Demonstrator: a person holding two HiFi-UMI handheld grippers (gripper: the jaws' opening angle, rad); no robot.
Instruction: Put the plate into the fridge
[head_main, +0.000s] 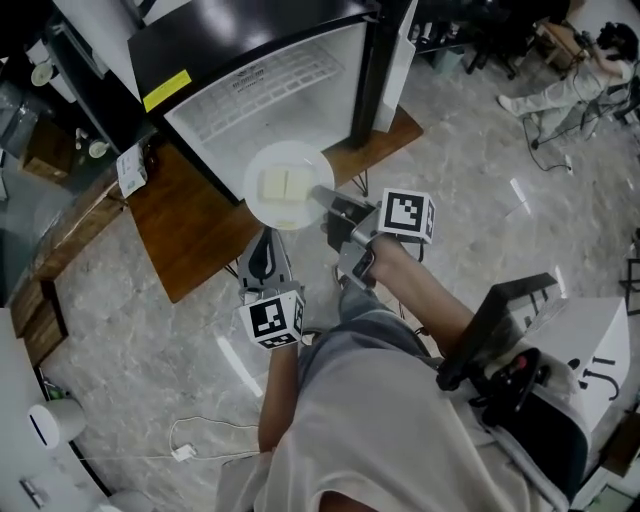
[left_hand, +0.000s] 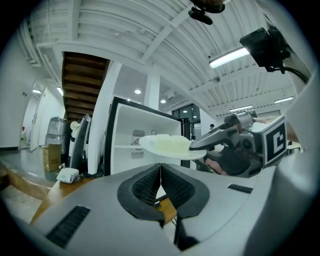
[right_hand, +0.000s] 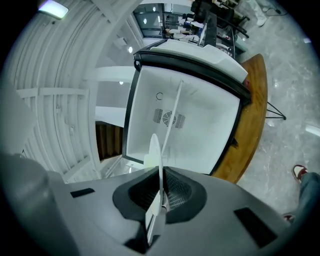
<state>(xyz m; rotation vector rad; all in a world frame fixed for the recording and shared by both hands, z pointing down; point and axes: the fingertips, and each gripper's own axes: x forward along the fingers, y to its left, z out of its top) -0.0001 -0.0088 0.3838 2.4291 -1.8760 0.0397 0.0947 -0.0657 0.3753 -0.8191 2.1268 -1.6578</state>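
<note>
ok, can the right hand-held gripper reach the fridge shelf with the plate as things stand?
Probably yes: the fridge stands open, its shelf looks bare, and nothing sits between it and the plate in the right hand-held gripper.

Left gripper (head_main: 263, 243): centre frame, jaws together, empty. Right gripper (head_main: 325, 198): centre frame, jaws clamped on plate (head_main: 300, 153) rim. Left forearm (head_main: 278, 390), right forearm (head_main: 430, 295): extended up-frame.

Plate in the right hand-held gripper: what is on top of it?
Two pale yellowish slabs lie side by side on the plate; what food they are cannot be told. The right hand-held gripper is shut on the rim, covering that edge.
</note>
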